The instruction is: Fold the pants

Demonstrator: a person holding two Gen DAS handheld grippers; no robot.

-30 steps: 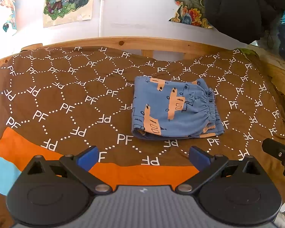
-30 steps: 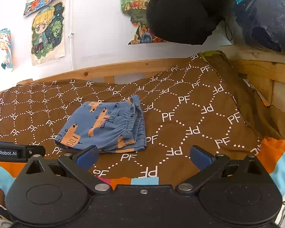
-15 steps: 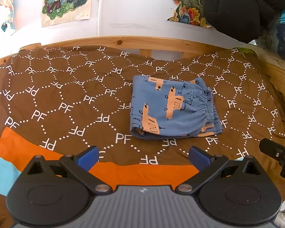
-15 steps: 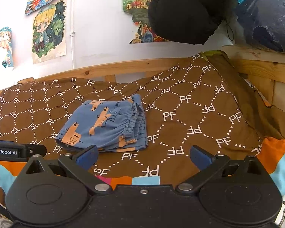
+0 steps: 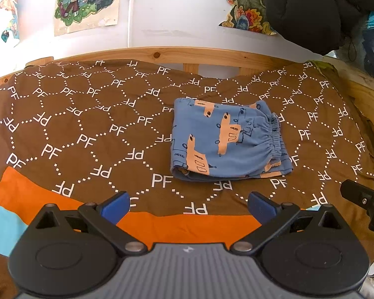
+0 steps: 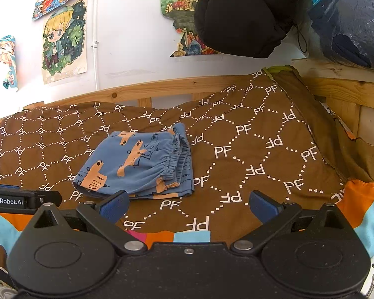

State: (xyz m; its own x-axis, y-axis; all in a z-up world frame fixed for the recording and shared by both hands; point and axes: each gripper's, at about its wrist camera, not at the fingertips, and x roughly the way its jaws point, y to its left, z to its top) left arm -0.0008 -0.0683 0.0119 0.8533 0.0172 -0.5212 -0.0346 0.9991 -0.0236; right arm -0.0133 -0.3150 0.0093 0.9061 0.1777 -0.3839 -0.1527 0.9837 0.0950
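I am holding the left gripper (image 5: 188, 203) and the right gripper (image 6: 187, 205) low in frame, both spread wide and empty. The pants (image 5: 227, 140) are lying folded in a compact stack on the bed (image 5: 62, 129), centre-right of the left view. Compared with a second ago, they are sitting slightly lower left, unchanged in shape, so I am judging the folding finished.

Both tools drifting slightly back from pants (image 5: 227, 140).

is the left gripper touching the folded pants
Apart. The left wrist view shows brown bedspread between the open left gripper and the pants.
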